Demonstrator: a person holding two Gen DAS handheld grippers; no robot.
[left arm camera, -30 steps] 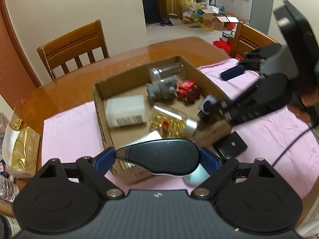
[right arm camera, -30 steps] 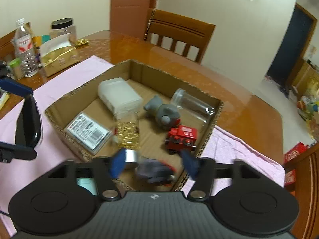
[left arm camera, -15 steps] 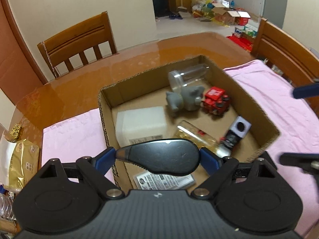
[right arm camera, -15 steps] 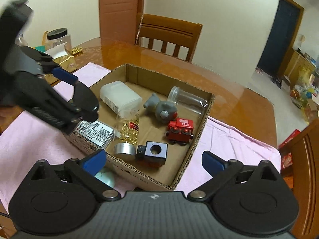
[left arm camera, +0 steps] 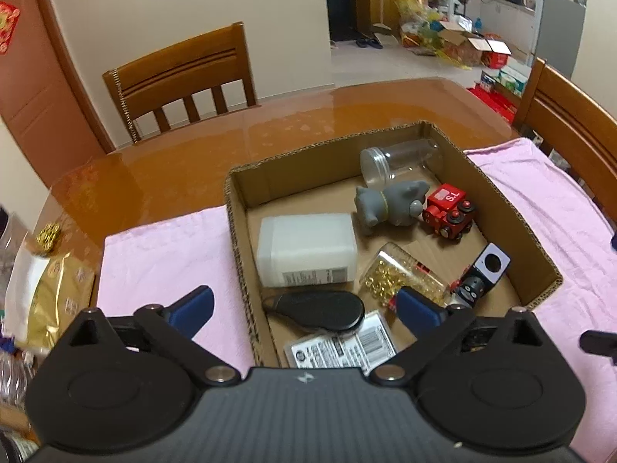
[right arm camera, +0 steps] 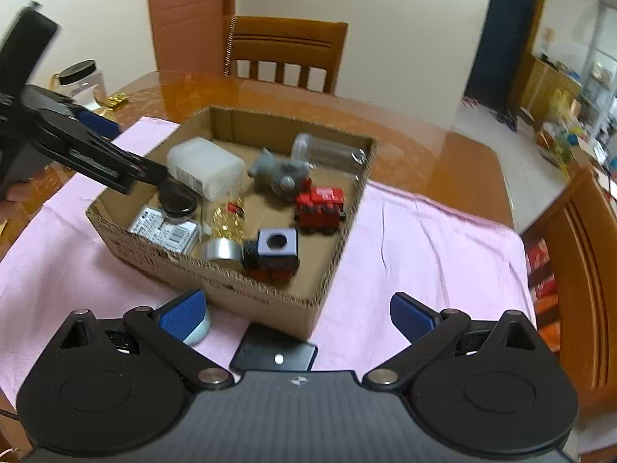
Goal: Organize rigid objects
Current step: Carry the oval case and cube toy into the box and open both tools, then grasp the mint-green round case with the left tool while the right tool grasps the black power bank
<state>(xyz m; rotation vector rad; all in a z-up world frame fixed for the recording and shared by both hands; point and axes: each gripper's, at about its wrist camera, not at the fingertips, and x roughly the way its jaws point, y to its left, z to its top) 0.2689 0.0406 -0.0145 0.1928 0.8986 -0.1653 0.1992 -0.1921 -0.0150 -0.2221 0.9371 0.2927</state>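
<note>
A: The left claw (left arm camera: 304, 308) was seen spread wide over the near left corner of the shallow brown cardboard box (left arm camera: 513, 231), with nothing held between its blue pads.

B: And just beyond it, the flat black teardrop-shaped object (left arm camera: 320, 310) was found lying inside the box, resting partly on the flat clear packet with a barcode label (left arm camera: 343, 347).

A: Next to those, the white rectangular plastic container (left arm camera: 306, 249) was laid on its side, with the clear bottle of golden capsules (left arm camera: 405, 279) beside it.

B: Further back, the grey rubber animal figure (left arm camera: 393, 202), the red toy train car (left arm camera: 447, 216) and the empty clear plastic jar (left arm camera: 401, 162) were grouped at the far side. The black toy engine with a pale cube top (left arm camera: 484, 274) was placed near the right wall.

A: From the other camera, the right claw (right arm camera: 299, 314) was likewise shown fully open and empty, held outside the box over the pink cloth (right arm camera: 424, 239) on the glossy wooden desk (right arm camera: 416, 142).

B: Two things were left outside the box there: a flat black square plate (right arm camera: 273, 353) lying just beside the box's near corner, and a pale round object (right arm camera: 198, 330) partly hidden behind the left pad, so its shape could not be made out fully.
</note>
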